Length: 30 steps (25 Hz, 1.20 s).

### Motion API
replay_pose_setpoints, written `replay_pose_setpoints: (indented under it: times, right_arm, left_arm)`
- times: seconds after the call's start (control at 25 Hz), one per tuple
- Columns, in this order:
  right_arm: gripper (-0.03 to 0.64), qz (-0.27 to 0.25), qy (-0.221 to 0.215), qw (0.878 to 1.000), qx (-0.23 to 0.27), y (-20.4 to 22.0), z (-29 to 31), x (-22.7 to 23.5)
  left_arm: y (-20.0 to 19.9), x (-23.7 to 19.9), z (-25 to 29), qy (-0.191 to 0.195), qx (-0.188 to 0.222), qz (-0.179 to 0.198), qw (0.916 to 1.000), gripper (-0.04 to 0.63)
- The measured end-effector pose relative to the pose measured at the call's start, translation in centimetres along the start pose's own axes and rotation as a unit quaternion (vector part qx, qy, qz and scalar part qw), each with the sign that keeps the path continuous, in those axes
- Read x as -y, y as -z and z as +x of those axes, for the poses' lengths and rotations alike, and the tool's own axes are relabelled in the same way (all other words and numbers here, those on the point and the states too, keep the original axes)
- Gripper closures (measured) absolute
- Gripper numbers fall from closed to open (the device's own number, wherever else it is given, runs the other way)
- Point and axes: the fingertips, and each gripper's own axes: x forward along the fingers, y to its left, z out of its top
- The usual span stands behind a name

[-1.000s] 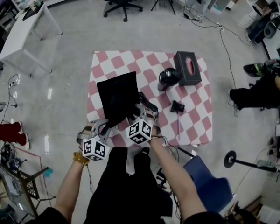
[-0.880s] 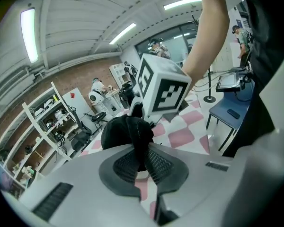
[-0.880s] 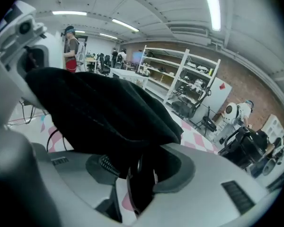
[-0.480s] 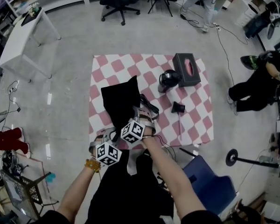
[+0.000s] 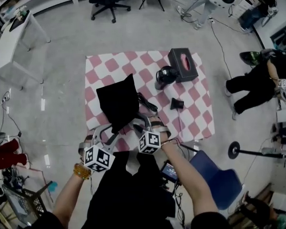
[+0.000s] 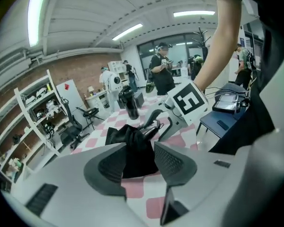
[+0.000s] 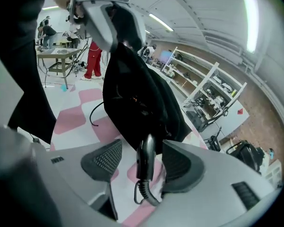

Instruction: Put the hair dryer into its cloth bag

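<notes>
Far left: white rectangular table (image 5: 14,42) on the grey floor, well apart from the work area.

Left gripper (image 5: 110,131) (image 6: 139,160): at the near-left edge of the pink-and-white checked cloth (image 5: 195,113). Its jaws have just been opening and now stand spread. The near corner of the black cloth bag (image 5: 117,101) (image 6: 132,145) shows in the gap, and the pads do not press on it.

The bag lies on the left half of the checked cloth, bulging, with its far corner peaked up. In the right gripper view it (image 7: 137,98) rises dark just beyond the jaws.

Right gripper (image 5: 144,123) (image 7: 142,162): just right of the left one, at the bag's near-right edge. Its jaws have just been opening and are now spread. The handle end of the black hair dryer (image 7: 146,161) stands between the pads, its ribbed cord collar hanging down. There is a clear gap to the left pad; contact with the right pad can't be made out. The rest of the dryer runs into the bag.

Right of the bag:
- a black cylindrical container (image 5: 166,75) stands upright
- a black tissue box with a pink slot (image 5: 183,65) sits just beside it, at the far-right corner
- a small black nozzle (image 5: 177,104) lies nearer, apart from both

Far right: a person in black (image 5: 257,82) crouches on the floor. Near right: a blue chair seat (image 5: 214,180).
</notes>
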Motion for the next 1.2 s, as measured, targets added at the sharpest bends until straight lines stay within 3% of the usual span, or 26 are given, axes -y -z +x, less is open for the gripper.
replay_pose_setpoints:
  times: [0.2, 0.36, 0.48, 0.52, 0.56, 0.64, 0.68, 0.8, 0.92, 1.0, 1.08, 1.2]
  right_arm:
    - [0.362, 0.048, 0.013, 0.999, -0.01, 3.8, 0.2, 1.2]
    - [0.364, 0.063, -0.027, 0.998, -0.011, 5.2, 1.8, 0.1]
    - [0.382, 0.059, -0.036, 0.997, -0.016, 6.0, 2.7, -0.2]
    - [0.452, 0.062, -0.037, 0.997, -0.014, 6.2, 2.8, -0.2]
    - [0.477, 0.068, -0.039, 0.997, -0.01, 6.2, 2.9, -0.2]
    - [0.479, 0.076, -0.046, 0.996, 0.0, 6.1, 2.7, -0.3]
    - [0.479, 0.077, -0.047, 0.996, 0.005, 5.9, 2.5, -0.1]
    - [0.48, 0.08, -0.055, 0.995, 0.026, 4.7, 1.4, 0.3]
    - [0.48, 0.092, -0.061, 0.992, 0.056, 2.2, -0.3, 0.7]
    - [0.48, 0.102, -0.054, 0.992, 0.06, 0.6, -0.9, 1.2]
    - [0.482, 0.121, -0.044, 0.99, 0.054, -0.6, -1.0, 1.8]
    - [0.482, 0.135, -0.032, 0.99, 0.037, -1.3, -1.0, 2.3]
  left_arm:
    - [-3.6, -1.3, 1.8, -0.027, -0.002, 0.015, 0.9995, 0.414]
    - [-3.1, 0.2, 6.7, 0.014, -0.049, -0.032, 0.9982, 0.413]
    - [-1.5, 1.6, 9.9, 0.024, -0.103, -0.024, 0.9941, 0.387]
    - [-0.6, 1.7, 10.8, 0.021, -0.124, -0.015, 0.992, 0.346]
    - [0.6, 1.8, 11.7, 0.016, -0.149, -0.006, 0.9887, 0.296]
    - [3.1, 1.6, 13.1, 0.005, -0.203, 0.02, 0.9789, 0.296]
    - [4.1, 1.4, 13.5, -0.001, -0.224, 0.033, 0.9739, 0.303]
    - [4.8, -0.1, 13.7, -0.028, -0.237, 0.043, 0.9702, 0.549]
    - [2.8, -0.8, 13.2, -0.016, -0.196, -0.042, 0.9796, 0.561]
    - [0.7, -1.0, 12.8, -0.007, -0.157, -0.109, 0.9815, 0.563]
    - [-0.7, -1.6, 12.2, -0.013, -0.125, -0.167, 0.9779, 0.563]
    - [-2.0, -2.6, 11.1, -0.029, -0.082, -0.243, 0.9661, 0.563]
